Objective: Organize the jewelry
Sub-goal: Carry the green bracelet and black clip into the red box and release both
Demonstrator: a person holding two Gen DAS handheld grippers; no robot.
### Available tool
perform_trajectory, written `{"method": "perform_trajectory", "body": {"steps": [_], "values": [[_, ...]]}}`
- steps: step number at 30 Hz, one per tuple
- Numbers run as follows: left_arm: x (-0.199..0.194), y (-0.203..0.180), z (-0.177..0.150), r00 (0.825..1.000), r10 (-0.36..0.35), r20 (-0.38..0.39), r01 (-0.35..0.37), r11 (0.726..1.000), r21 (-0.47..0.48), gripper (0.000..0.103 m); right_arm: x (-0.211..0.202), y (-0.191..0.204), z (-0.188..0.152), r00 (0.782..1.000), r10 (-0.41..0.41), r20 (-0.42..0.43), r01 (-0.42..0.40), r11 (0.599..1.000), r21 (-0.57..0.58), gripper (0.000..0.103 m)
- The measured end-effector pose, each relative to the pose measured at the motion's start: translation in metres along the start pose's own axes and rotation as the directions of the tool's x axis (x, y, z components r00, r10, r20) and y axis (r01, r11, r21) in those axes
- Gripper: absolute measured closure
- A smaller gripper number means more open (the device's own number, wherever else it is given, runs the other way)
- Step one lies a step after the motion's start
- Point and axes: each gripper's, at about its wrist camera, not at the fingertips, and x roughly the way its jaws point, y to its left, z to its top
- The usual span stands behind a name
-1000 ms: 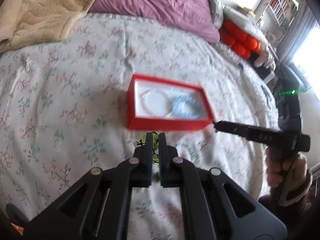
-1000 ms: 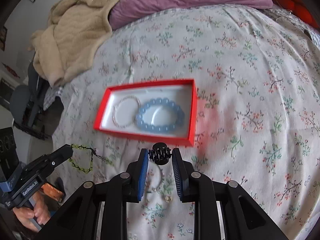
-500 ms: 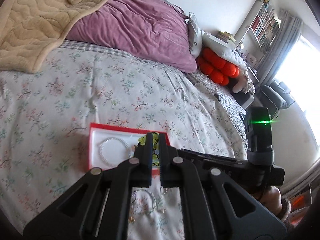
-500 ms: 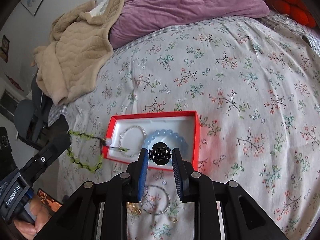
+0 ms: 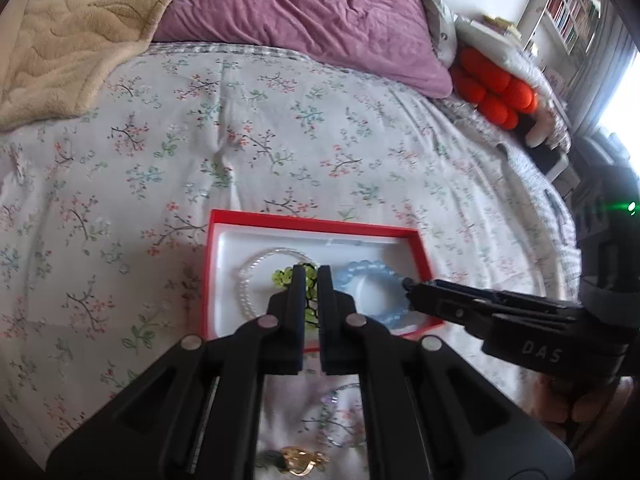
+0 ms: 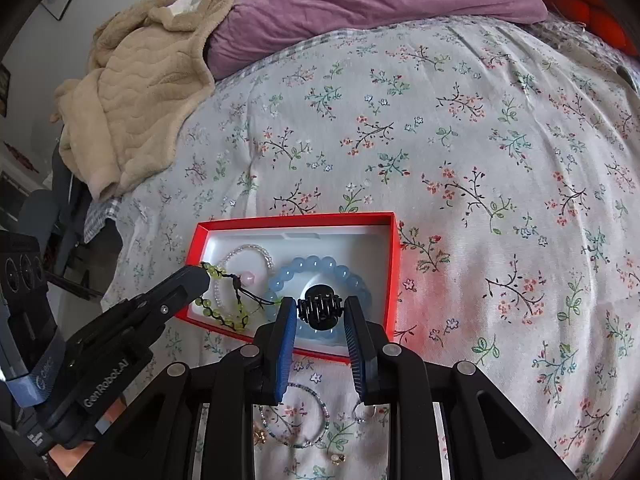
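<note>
Both grippers now over red box (image 6: pixel 394 264), up from bedspread (image 6: pixel 460 128) in front of it a second ago. Left gripper (image 6: pixel 202 270) clamped on green bead bracelet (image 6: pixel 224 312), dangling onto clear bracelet (image 6: pixel 250 250). Right gripper (image 6: pixel 320 308) pinching black hair claw (image 6: pixel 320 306) above blue bracelet (image 6: pixel 320 266). Loose jewelry near bottom edge partly hidden, blurred.

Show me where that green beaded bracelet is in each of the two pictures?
Left wrist view: the green bracelet peeks out low in the middle, pinched in the left claw, over the red box.
Right wrist view: green bracelet dangles at lower left from that claw.
Shared landmark: the blue bracelet inside the box.
</note>
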Motion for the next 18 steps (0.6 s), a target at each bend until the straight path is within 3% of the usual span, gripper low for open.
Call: {"method": "perform_trajectory", "body": {"steps": [6,8,9,10,12,15,18], "values": [[0.008,0.001,-0.001,0.998,0.053,-0.025,-0.053,0.998,0.019,0.097,0.007,-0.002,0.002,1.0,-0.007,-0.015,0.007,1.0,0.005,0.077],[0.009,-0.001,-0.002,0.997,0.07,-0.035,-0.069,0.997,0.029,0.085,0.006,-0.001,0.002,1.0,0.009,-0.015,-0.009,1.0,0.003,0.074],[0.009,-0.001,-0.003,0.996,0.083,-0.038,-0.081,0.996,0.034,0.079,0.006,0.0,0.003,1.0,0.009,-0.013,-0.009,1.0,0.001,0.066],[0.008,-0.002,-0.004,0.995,0.096,-0.035,-0.095,0.995,0.041,0.069,0.004,0.001,0.003,1.0,0.005,-0.005,-0.005,1.0,-0.002,0.049],[0.006,-0.004,-0.004,0.994,0.102,-0.032,-0.101,0.994,0.047,0.065,-0.003,0.001,0.002,1.0,-0.003,0.021,0.003,1.0,-0.004,0.034],[0.002,-0.006,-0.005,0.994,0.105,-0.035,-0.103,0.993,0.055,0.061,-0.013,0.005,0.0,0.999,-0.007,0.043,0.008,1.0,-0.021,0.034],[-0.004,-0.008,-0.007,0.993,0.117,-0.029,-0.115,0.991,0.061,0.047,-0.021,0.007,-0.003,0.999,-0.014,0.053,0.015,0.999,-0.029,0.034]]}}
